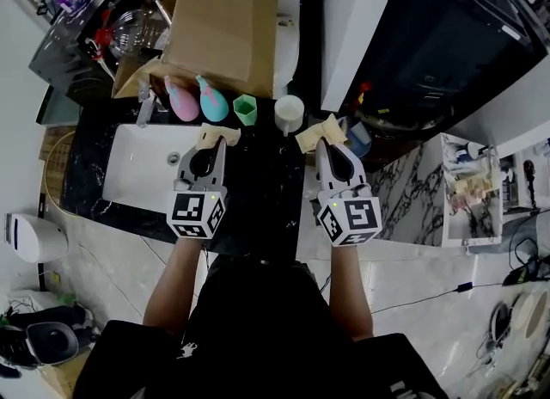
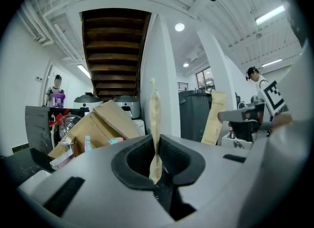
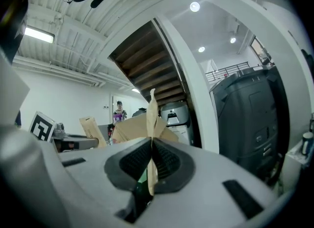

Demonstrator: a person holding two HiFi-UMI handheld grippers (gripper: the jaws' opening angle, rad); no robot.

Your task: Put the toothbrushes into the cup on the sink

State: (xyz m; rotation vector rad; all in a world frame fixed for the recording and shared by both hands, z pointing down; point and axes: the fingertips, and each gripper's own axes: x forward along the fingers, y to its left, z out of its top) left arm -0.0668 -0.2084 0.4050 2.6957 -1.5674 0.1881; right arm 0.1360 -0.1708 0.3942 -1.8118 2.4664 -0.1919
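Each gripper holds a flat tan paper toothbrush pack above the dark counter. My left gripper [image 1: 214, 145] is shut on one pack [image 1: 218, 136], which shows edge-on between the pads [image 2: 155, 124] in the left gripper view. My right gripper [image 1: 326, 144] is shut on the other pack [image 1: 319, 134], likewise upright and edge-on [image 3: 152, 124] in the right gripper view. A white cup [image 1: 290, 113] and a green cup [image 1: 246, 109] stand on the counter just beyond both packs. The white sink basin [image 1: 137, 178] lies to the left of the left gripper.
A pink bottle [image 1: 183, 101] and a teal bottle [image 1: 212, 100] stand beside the green cup. Behind them leans a large cardboard box [image 1: 219, 19]. A faucet [image 1: 144, 105] rises at the basin's back. A dark appliance [image 1: 430, 45] fills the right side.
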